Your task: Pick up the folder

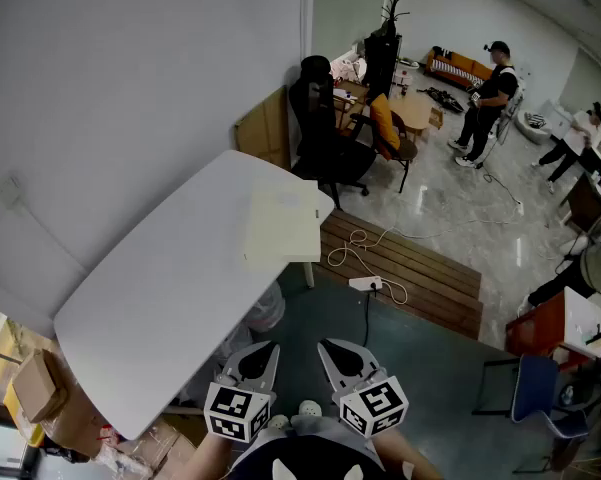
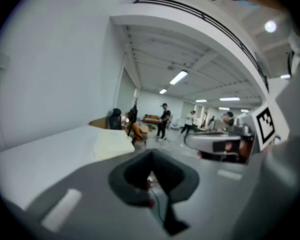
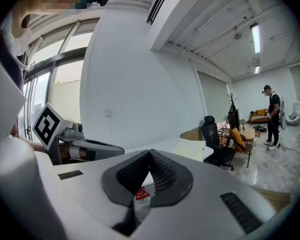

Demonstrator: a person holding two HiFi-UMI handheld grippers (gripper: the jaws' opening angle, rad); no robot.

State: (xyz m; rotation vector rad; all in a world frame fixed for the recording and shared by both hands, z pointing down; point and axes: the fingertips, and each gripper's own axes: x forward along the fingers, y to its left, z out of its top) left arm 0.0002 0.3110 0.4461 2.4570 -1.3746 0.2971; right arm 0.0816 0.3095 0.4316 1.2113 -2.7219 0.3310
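Both my pairs of jaws are closed on nothing. My left gripper [image 1: 256, 360] and right gripper [image 1: 343, 354] hang side by side, low in the head view, short of the table's near end. The folder [image 1: 283, 226] lies flat at the far end of the white table [image 1: 150, 288], well apart from me, with its right side along the table's edge. Whether it overhangs there I cannot tell.

It looks pale, thin and wide, so I judge it light, but floppy if I take it by one corner, and its flat cover may be slick on the smooth top. Lying flush, it gives my pads nothing to bite from above. I would work at the side along the table's edge, getting one jaw under and one over, and steady the opposite side with my other gripper so the sheet does not sag or spill whatever it may hold.

Room is uneven. The wall [image 1: 100, 88] runs close along the table's left, so I would come up the right flank over the floor. There I must mind the wooden platform [image 1: 410, 273] with its cable and power strip [image 1: 365, 283], and the black office chair [image 1: 325, 138] just beyond the table's far corner.
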